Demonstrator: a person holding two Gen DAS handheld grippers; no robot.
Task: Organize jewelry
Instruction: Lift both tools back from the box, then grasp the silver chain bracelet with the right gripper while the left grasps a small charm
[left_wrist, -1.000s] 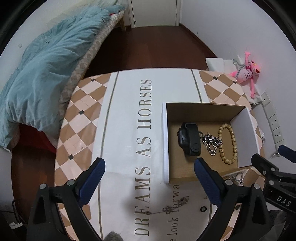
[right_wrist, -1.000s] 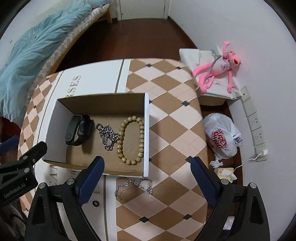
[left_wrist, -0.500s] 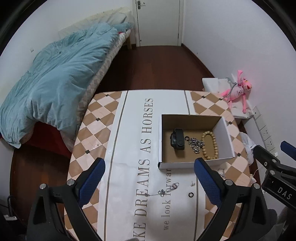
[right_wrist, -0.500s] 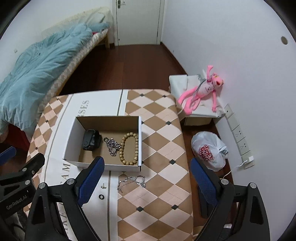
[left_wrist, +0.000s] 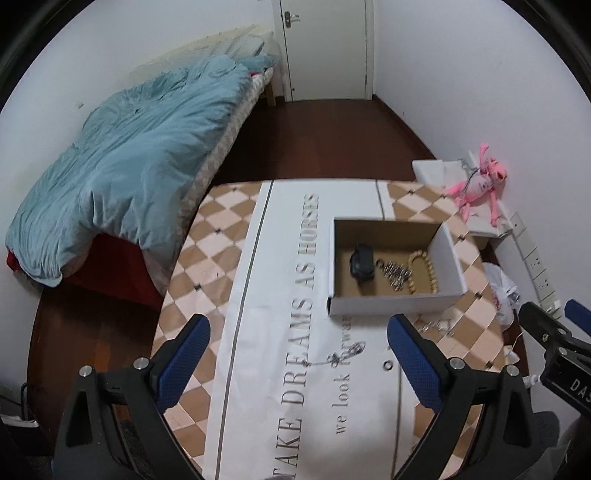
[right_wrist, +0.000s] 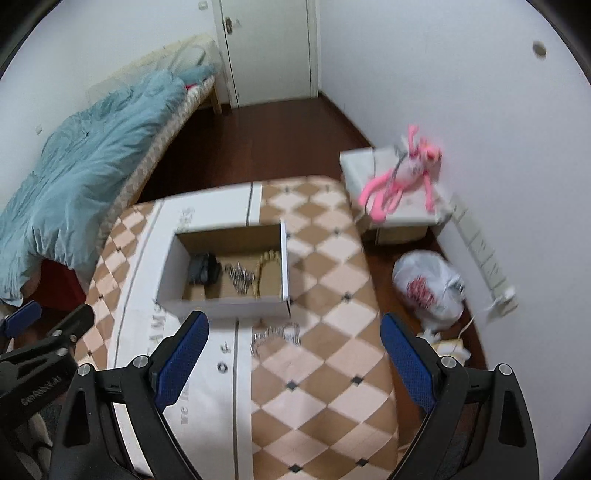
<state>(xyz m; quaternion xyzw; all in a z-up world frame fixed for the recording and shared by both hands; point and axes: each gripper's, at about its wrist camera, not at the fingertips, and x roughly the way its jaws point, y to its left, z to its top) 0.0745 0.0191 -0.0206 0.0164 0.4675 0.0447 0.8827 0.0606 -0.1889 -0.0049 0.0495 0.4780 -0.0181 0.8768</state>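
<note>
Loose silver chain bracelet (right_wrist: 275, 334) at twelve o'clock of the right gripper (right_wrist: 293, 363)

Both jaws gape empty; bracelet lies crosswise on the bench, just outside the white cardboard box (right_wrist: 229, 308) (left gripper (left_wrist: 297, 360) sits farther).

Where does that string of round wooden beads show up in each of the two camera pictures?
Left wrist view: the string of round wooden beads lies right of centre, at the right end of the open cardboard box.
Right wrist view: beads just left of centre, against the box's right wall.
Shared landmark: pink plush toy.
</note>
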